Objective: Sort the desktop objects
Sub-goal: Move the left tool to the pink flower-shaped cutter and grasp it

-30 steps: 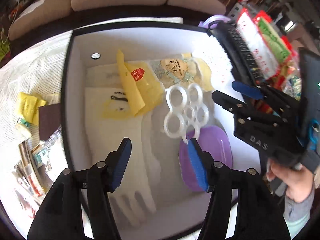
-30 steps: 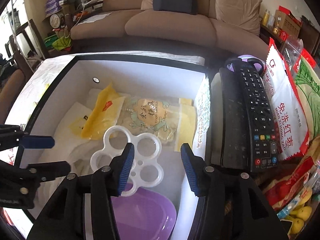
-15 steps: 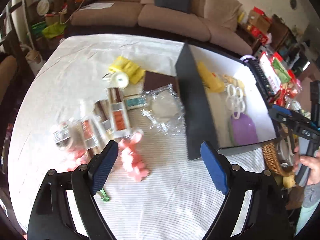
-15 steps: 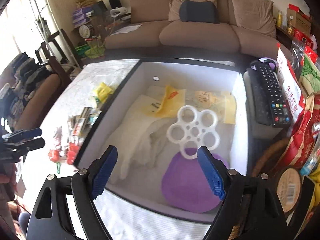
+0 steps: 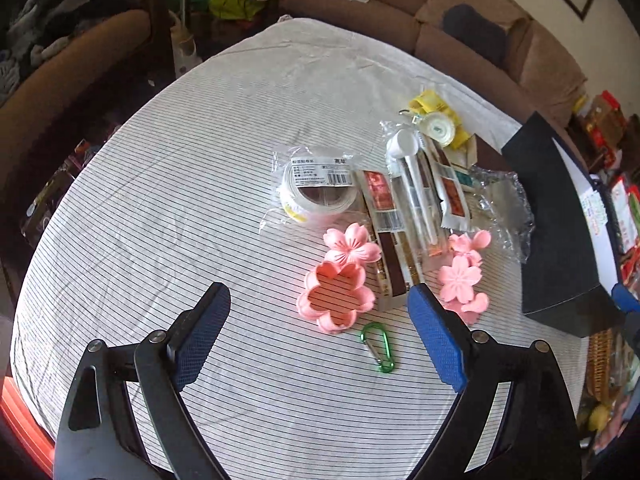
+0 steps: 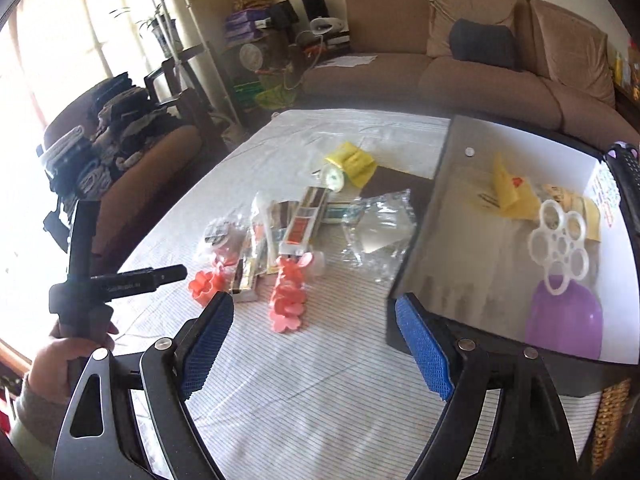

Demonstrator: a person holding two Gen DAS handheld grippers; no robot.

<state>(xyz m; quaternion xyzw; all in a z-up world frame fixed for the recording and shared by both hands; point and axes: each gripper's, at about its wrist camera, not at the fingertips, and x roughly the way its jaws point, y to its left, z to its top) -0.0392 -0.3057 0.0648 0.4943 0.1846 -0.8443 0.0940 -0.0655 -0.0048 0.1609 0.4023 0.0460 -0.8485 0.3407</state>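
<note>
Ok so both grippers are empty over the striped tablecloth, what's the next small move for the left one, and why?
Probably lower the left gripper onto the hollow pink flower-shaped cutter. Its jaws have just been opening and hold nothing, and the cutter lies nearest, just ahead of them, clear of the packet pile, with only the small green carabiner clip close by. The black box with white lining stands open for it.

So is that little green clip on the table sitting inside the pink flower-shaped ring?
No, the green carabiner lies on the striped tablecloth just outside the pink flower-shaped cutter, on the side nearer the camera.

Barcode label on wrapped tape roll [image 5: 318, 190], print too small to read
</note>
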